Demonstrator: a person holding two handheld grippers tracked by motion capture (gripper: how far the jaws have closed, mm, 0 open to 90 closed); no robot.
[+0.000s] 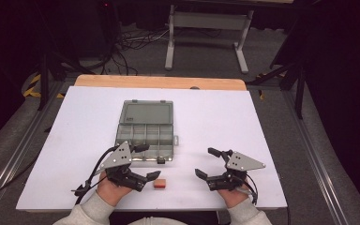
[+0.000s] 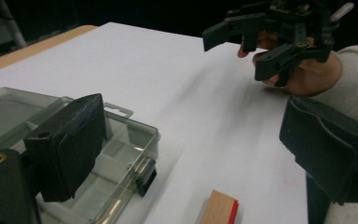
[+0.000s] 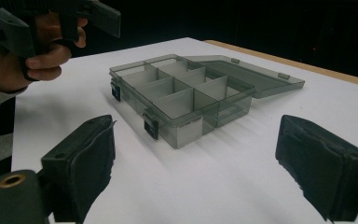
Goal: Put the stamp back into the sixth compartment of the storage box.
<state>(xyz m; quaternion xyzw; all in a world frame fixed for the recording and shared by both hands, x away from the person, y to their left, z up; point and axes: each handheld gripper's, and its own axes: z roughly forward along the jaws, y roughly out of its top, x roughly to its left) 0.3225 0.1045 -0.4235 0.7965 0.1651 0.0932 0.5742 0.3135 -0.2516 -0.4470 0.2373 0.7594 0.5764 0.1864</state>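
Note:
A clear grey compartment box (image 1: 146,137) lies mid-table with its lid (image 1: 148,114) folded back flat; its compartments look empty. Near the front edge rests a small wooden block with a red side (image 1: 160,183). My left gripper (image 1: 150,161) is open at the box's near right corner, with the block just beyond its lower jaw. In the left gripper view the block (image 2: 220,209) lies on the table low between the wide jaws of that gripper (image 2: 191,151), untouched, and the box (image 2: 121,149) is at left. My right gripper (image 1: 205,162) stands open and empty, facing the box (image 3: 186,88).
A white sheet (image 1: 225,117) covers the table, and a wooden edge (image 1: 159,82) shows at the back. Beyond it are a grey stand (image 1: 206,28) and cables on the floor. Metal rails (image 1: 309,145) run along both sides.

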